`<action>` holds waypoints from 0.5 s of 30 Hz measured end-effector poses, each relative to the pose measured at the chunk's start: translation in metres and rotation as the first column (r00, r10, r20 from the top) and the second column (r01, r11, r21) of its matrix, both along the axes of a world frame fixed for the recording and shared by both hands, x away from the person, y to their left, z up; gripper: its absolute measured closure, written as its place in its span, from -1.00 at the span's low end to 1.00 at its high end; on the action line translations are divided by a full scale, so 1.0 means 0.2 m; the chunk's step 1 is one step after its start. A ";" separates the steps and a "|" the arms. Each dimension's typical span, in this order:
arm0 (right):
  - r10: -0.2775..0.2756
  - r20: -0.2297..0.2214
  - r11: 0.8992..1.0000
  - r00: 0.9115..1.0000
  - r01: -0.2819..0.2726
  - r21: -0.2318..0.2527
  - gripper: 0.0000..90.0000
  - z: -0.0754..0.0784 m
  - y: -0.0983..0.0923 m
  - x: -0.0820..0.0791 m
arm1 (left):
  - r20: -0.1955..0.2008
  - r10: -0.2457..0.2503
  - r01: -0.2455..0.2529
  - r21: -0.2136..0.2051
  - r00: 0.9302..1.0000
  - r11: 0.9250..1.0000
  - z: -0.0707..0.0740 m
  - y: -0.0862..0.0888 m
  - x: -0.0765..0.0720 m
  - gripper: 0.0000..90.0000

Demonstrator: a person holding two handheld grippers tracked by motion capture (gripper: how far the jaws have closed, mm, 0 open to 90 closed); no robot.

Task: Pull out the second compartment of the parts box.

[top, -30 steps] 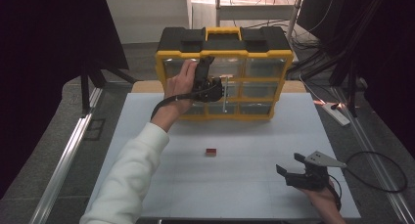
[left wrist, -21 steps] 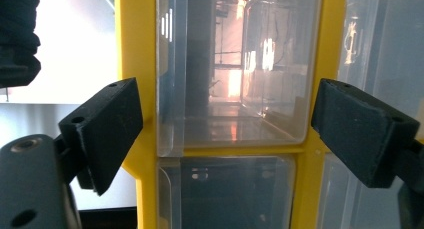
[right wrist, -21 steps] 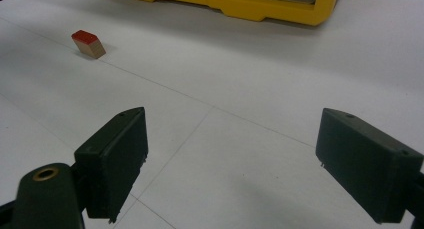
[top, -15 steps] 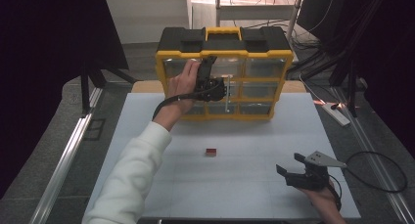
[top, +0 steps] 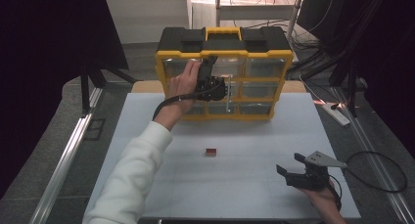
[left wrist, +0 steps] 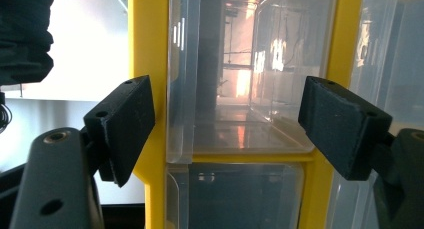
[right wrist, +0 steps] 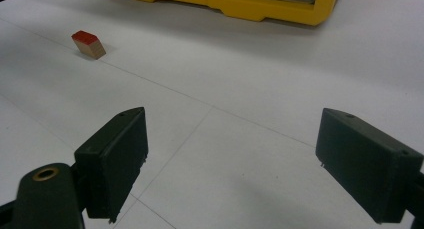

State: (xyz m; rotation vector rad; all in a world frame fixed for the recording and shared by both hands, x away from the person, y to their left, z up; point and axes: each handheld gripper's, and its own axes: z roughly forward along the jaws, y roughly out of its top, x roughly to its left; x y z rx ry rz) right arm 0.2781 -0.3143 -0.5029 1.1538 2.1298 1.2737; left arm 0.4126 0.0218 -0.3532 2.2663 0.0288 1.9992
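1. A yellow organizer case with a black lid stands upright at the far edge of the white bench, its clear drawers facing the person.
2. The left gripper is held up against the front of the case. In the left gripper view its two black fingers stand apart on either side of one clear drawer; they have just been closing in, but the pads do not yet press on the drawer.
3. A yellow upright of the frame lies just behind the finger at the left of that view, and a second clear drawer sits directly below the first.
4. The right gripper rests low near the bench's near right corner, well apart from the case. Its fingers are spread wide over bare bench.
5. One small red-topped block lies alone mid-bench, between the case and the right gripper and well apart from both.
6. Count: one case, one block, two grippers. The case front shows three columns of drawers; the hand hides part of the left column.
7. A power strip and cables lie on the floor to the right of the bench.
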 end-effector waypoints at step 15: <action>0.000 -0.002 1.000 1.000 0.000 0.002 -0.69 0.00 0.00 0.00 | 0.011 0.001 -0.001 -0.017 1.000 1.000 0.00 0.00 -0.01 -0.23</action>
